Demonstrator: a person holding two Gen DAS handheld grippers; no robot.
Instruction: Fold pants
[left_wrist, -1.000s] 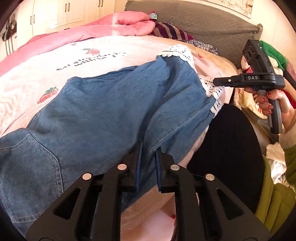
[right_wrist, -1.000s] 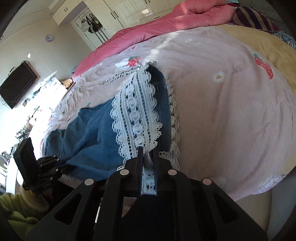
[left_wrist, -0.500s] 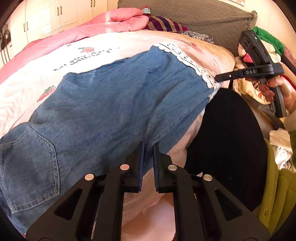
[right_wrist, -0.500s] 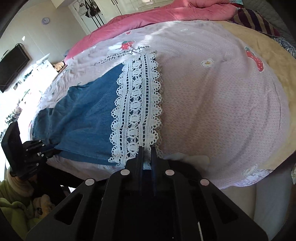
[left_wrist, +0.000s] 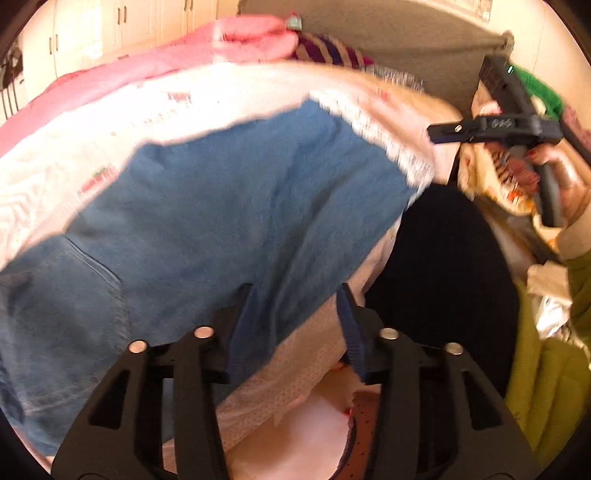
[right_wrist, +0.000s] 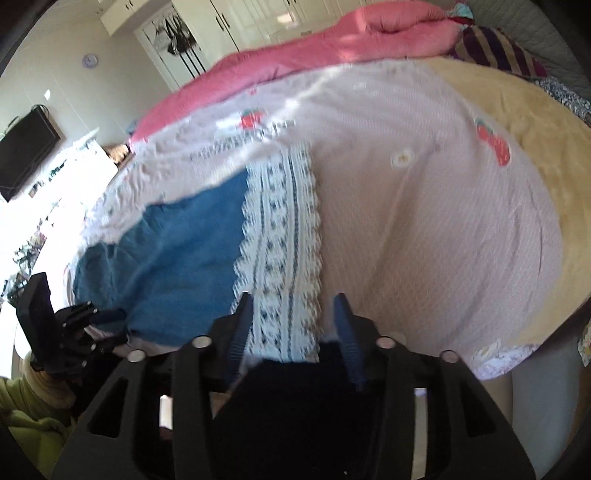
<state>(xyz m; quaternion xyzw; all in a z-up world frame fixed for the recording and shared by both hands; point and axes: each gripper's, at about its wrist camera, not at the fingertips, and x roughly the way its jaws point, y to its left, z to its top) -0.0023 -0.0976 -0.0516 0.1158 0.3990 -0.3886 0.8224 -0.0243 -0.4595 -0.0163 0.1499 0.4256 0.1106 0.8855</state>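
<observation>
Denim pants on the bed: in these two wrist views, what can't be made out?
- Waistband end of the denim pants: left wrist view, cut off by the lower left edge and hidden behind the left gripper.
- Lace hem near edge: right wrist view, hidden behind the right gripper body.
- Printed lettering on the bedspread: both views, motion blur.
- Fold layers: neither view shows them.

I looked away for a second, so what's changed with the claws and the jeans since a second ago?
Both claws opened and let go: the left claw released the denim jeans' edge, the right claw released the lace hem. The raised, curled hem now lies flat. The jeans stay spread on the strawberry-print bedspread.
</observation>
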